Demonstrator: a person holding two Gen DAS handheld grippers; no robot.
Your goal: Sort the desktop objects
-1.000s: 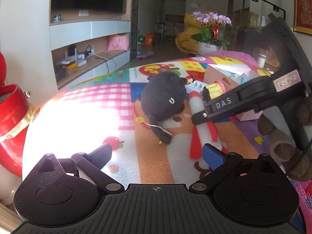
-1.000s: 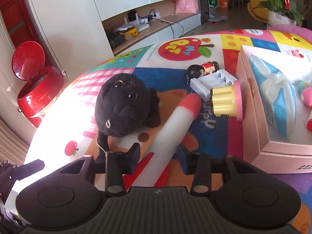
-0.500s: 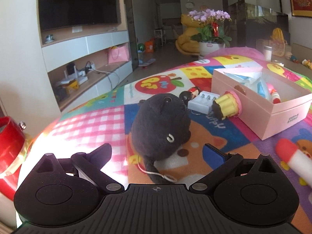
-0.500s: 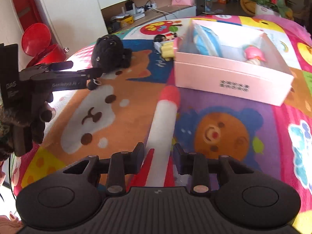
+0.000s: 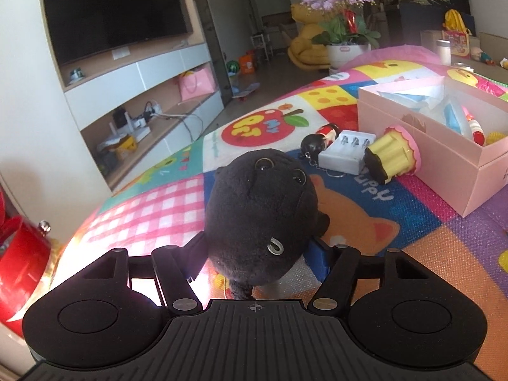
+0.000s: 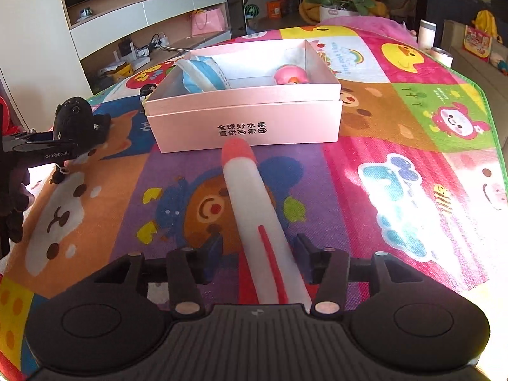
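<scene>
A black plush toy [image 5: 260, 212] sits on the colourful play mat. My left gripper [image 5: 254, 249] has its fingers on both sides of the plush, closed against it. The plush and left gripper also show in the right wrist view [image 6: 74, 120]. My right gripper [image 6: 257, 254] is shut on a long white foam stick with a red tip [image 6: 250, 209], held above the mat and pointing at the pink box [image 6: 244, 123]. The box holds a blue tissue pack [image 6: 200, 76] and a pink toy [image 6: 290, 76].
Beside the pink box [image 5: 444, 158] lie a yellow cupcake toy [image 5: 392, 155], a white battery charger [image 5: 346, 152] and a small figurine keychain [image 5: 317, 138]. A red bin [image 5: 19, 260] stands at the left past the mat edge.
My left gripper moved forward to the black plush and closed around it. My right gripper carried the foam stick to the front of the pink box.
</scene>
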